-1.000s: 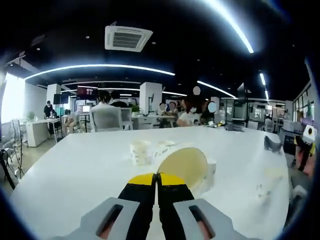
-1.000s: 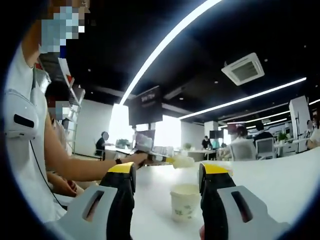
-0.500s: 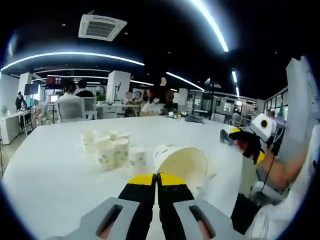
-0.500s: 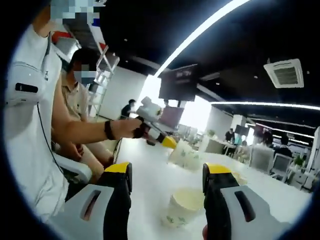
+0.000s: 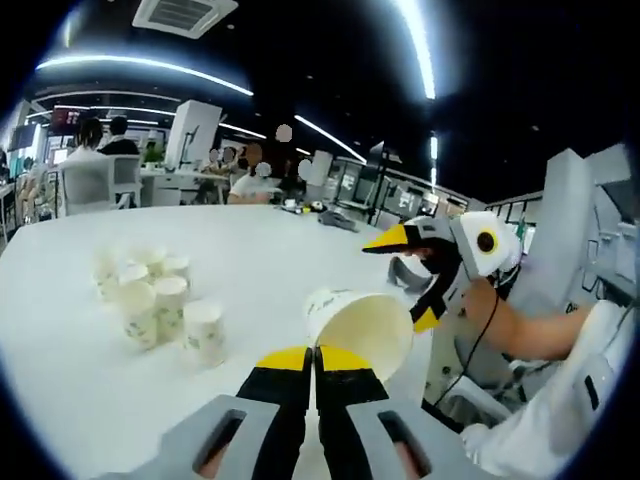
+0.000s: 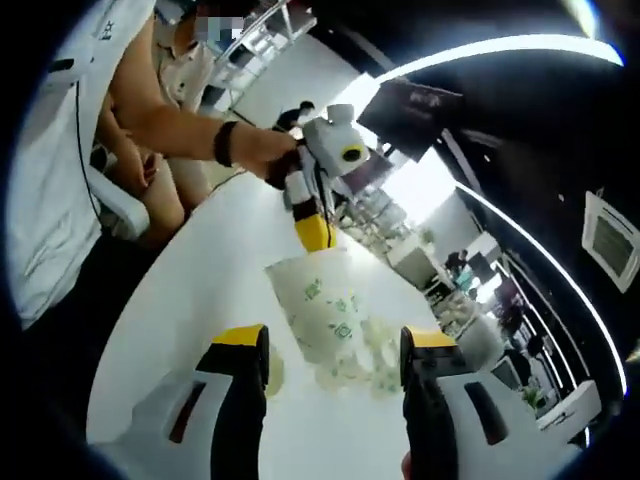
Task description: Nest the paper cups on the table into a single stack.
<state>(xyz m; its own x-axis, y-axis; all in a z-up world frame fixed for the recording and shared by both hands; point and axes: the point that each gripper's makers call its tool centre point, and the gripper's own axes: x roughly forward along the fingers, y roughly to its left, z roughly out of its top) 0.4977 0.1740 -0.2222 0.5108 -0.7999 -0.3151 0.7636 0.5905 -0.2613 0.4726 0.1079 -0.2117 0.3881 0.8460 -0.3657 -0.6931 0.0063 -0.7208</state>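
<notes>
My left gripper (image 5: 315, 352) is shut on the rim of a white paper cup (image 5: 358, 325) with a green print, its open mouth turned toward the camera. To the left, several upright paper cups (image 5: 150, 298) stand bunched on the white table (image 5: 260, 235). My right gripper (image 5: 408, 280) comes in from the right, open, close beside the held cup. In the right gripper view the left gripper (image 6: 313, 232) holds that cup (image 6: 322, 305) tilted, just beyond my open right gripper (image 6: 330, 345). The other cups (image 6: 385, 345) lie behind it.
A person in white sits at the table edge, arm (image 6: 175, 130) stretched to the left gripper, with another seated person behind. Chairs, desks and people (image 5: 95, 170) fill the far side of the office. A bare stretch of table (image 6: 190, 290) lies before the right gripper.
Both views have swung. The left gripper and its cup have come close to the right gripper, so the cup now hangs just ahead of the open right jaws. The cup cluster has slid left.
</notes>
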